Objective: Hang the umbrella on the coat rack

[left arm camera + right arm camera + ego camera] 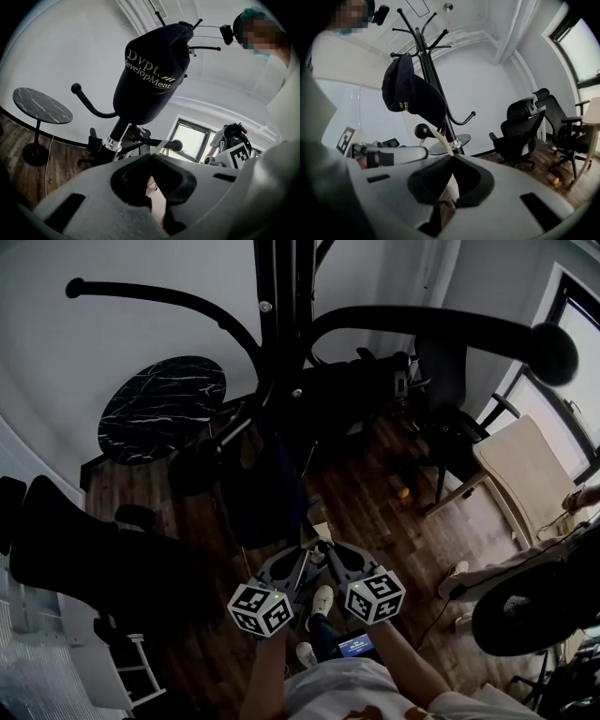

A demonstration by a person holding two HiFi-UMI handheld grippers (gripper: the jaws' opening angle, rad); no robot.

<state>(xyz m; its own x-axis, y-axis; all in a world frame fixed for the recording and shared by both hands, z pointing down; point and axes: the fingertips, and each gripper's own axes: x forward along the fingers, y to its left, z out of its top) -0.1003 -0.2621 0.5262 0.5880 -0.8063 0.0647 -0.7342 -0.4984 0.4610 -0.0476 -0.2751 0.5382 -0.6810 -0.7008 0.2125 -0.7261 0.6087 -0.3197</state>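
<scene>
A navy umbrella [149, 75] with gold print hangs folded against the black coat rack [281, 296]. In the right gripper view the umbrella [411, 96] hangs from an upper hook. In the head view the umbrella [267, 488] is a dark shape just beyond both grippers. A thin cream strap [160, 146] leads from the jaw tips up beside a ball-ended hook [176, 145]. The strap [443, 143] passes the same hook's ball [423, 131]. The left gripper [302, 555] and right gripper [324, 549] meet tip to tip, each shut on the strap. Whether the strap loops over the hook is hidden.
A round black marble table [161, 407] stands left of the rack. Black office chairs [441, 381] crowd the far right, and another dark chair [75, 549] sits at the left. A beige desk [525, 474] is at the right. Long rack hooks [441, 324] reach out overhead.
</scene>
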